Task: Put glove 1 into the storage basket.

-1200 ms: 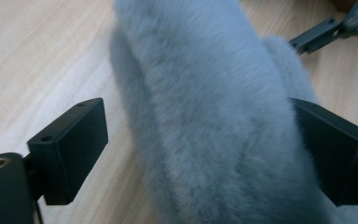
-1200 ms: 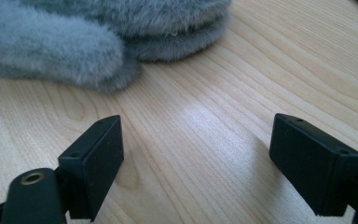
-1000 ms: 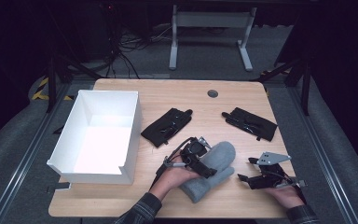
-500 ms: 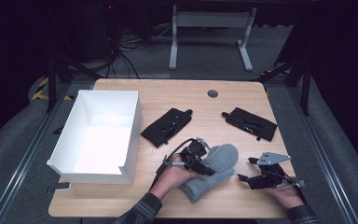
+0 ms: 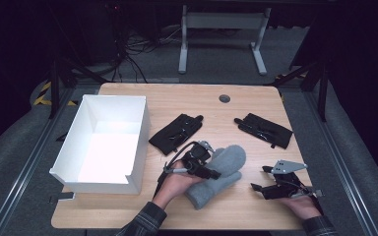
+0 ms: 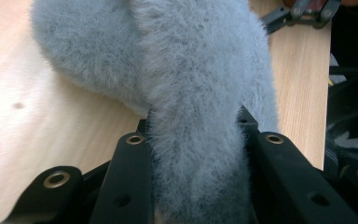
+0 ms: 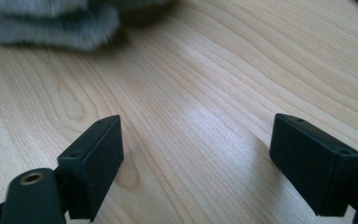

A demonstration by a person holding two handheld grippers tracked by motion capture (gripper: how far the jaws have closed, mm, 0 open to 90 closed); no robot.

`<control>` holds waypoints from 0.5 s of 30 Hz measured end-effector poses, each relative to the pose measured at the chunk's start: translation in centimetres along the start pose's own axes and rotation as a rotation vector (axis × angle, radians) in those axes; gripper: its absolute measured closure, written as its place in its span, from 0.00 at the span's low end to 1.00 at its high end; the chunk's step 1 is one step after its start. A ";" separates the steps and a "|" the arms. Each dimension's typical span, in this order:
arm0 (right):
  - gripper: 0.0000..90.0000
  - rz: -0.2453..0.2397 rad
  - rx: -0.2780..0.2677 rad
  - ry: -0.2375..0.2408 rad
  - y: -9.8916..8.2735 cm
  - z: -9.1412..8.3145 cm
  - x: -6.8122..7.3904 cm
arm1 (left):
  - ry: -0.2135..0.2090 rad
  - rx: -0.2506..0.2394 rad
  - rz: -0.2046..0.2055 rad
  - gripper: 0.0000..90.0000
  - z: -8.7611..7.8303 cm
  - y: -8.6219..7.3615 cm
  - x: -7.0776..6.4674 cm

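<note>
The left gripper [image 5: 215,173] has just been closing its fingers [image 6: 130,177] on the grey fleece mitten [image 5: 221,172], and they now pinch a thick fold of it (the pile bulges between the pads). The mitten lies near the front edge of the worktop [image 5: 256,216], right of the white box [image 5: 135,147], probably its destination. The right gripper [image 5: 259,187] rests to the right, fingers [image 7: 93,158] spread over bare wood, seemingly waiting. Two black gloves [image 5: 177,132] lie farther back.
</note>
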State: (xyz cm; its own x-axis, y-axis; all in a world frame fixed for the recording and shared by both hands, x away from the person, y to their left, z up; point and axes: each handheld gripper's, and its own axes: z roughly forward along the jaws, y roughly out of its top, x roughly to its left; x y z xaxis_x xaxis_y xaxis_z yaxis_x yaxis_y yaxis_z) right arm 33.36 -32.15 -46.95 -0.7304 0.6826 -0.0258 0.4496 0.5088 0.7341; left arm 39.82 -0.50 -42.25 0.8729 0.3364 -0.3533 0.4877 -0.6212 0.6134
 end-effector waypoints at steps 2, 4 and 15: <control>0.20 0.000 0.000 -0.001 0.0 0.0 0.0 | 0.009 -0.004 0.000 0.78 -0.4 0.1 0.0; 0.20 0.000 0.000 -0.001 0.0 0.0 0.0 | 0.023 -0.016 0.000 0.78 -1.2 0.2 0.0; 0.20 0.002 0.000 0.001 0.0 0.0 0.0 | 0.100 -0.081 -0.013 0.78 -5.7 0.8 -0.3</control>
State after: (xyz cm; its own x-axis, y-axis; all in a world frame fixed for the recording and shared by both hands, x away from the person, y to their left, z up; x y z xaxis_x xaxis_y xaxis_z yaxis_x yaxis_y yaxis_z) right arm 33.35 -32.12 -46.96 -0.7304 0.6826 -0.0237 0.4506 0.5077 0.7343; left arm 40.00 2.90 -37.62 0.8614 0.4155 -0.2920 0.4950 -0.5586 0.6655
